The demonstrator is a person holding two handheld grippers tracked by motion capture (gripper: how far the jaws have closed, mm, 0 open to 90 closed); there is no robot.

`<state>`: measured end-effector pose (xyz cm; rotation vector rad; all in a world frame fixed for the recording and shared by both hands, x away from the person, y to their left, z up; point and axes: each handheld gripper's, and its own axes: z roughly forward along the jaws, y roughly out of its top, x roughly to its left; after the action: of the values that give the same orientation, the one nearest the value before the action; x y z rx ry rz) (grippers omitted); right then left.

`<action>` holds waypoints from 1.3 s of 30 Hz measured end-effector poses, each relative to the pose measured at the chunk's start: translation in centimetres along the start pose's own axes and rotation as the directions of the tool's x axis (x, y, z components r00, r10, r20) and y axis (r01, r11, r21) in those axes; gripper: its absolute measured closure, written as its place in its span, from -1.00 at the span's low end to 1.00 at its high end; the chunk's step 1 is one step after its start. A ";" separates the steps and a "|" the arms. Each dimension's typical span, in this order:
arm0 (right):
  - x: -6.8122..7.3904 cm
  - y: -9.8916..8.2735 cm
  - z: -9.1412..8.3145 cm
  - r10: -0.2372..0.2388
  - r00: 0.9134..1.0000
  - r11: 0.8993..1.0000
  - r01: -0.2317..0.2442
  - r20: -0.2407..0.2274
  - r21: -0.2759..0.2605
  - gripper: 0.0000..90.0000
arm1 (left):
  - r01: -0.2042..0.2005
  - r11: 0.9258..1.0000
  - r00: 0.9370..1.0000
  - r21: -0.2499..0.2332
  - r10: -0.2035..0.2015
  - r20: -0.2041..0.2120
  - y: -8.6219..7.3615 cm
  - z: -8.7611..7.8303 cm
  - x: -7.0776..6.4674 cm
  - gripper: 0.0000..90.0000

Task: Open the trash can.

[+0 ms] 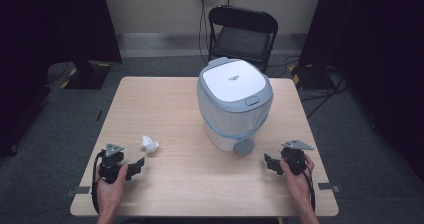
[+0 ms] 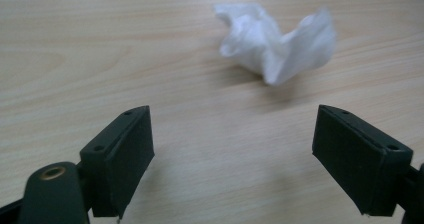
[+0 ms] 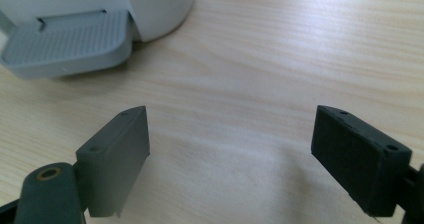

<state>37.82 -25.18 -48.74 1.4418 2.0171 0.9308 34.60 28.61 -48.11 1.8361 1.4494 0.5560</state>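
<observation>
A crumpled white tissue (image 2: 277, 44) is lying left of the bin (image 1: 235, 104); both tools, left (image 2: 247, 159) and right (image 3: 245, 159), are gaping wide, holding nothing.

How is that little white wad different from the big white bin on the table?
The crumpled tissue is tiny, soft and shapeless; the pedal bin is large, rigid and rounded. The tissue lies loose by the left gripper; the bin stands upright mid-table, lid shut, grey pedal facing the right gripper. Both are white and rest on the table, ungripped.

White crumpled tissue (image 2: 275, 41), white pedal bin (image 1: 235, 104) with grey pedal (image 3: 65, 44), light wood-grain counter (image 1: 185, 184), black tools.
</observation>
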 end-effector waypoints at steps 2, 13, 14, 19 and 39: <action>0.2 0.4 0.0 -0.016 1.000 1.000 0.016 -0.003 -0.009 -0.67 | -0.019 0.999 0.999 -0.030 0.020 0.031 0.4 0.0 -0.6 -0.64; 0.0 3.1 0.8 -0.037 0.999 0.999 0.037 -0.015 -0.035 -0.61 | -0.041 0.995 0.993 -0.087 0.051 0.107 3.9 2.2 -4.8 -0.60; -0.1 3.4 0.9 -0.043 0.999 0.999 0.042 -0.012 -0.029 -0.61 | -0.049 0.995 0.992 -0.087 0.058 0.108 4.2 2.5 -5.3 -0.59; -1.0 5.2 1.1 -0.040 0.999 0.998 0.040 0.007 -0.039 -0.57 | -0.060 0.994 0.987 -0.095 0.073 0.143 6.0 4.6 -7.5 -0.57; -2.8 9.8 4.4 -0.058 0.997 0.994 0.063 0.060 -0.085 -0.51 | -0.185 0.977 0.975 -0.110 0.197 0.104 13.5 9.5 -13.1 -0.55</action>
<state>47.90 -24.72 -44.10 1.3387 1.9429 0.9294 46.51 12.09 -42.72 1.9068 1.1566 0.5960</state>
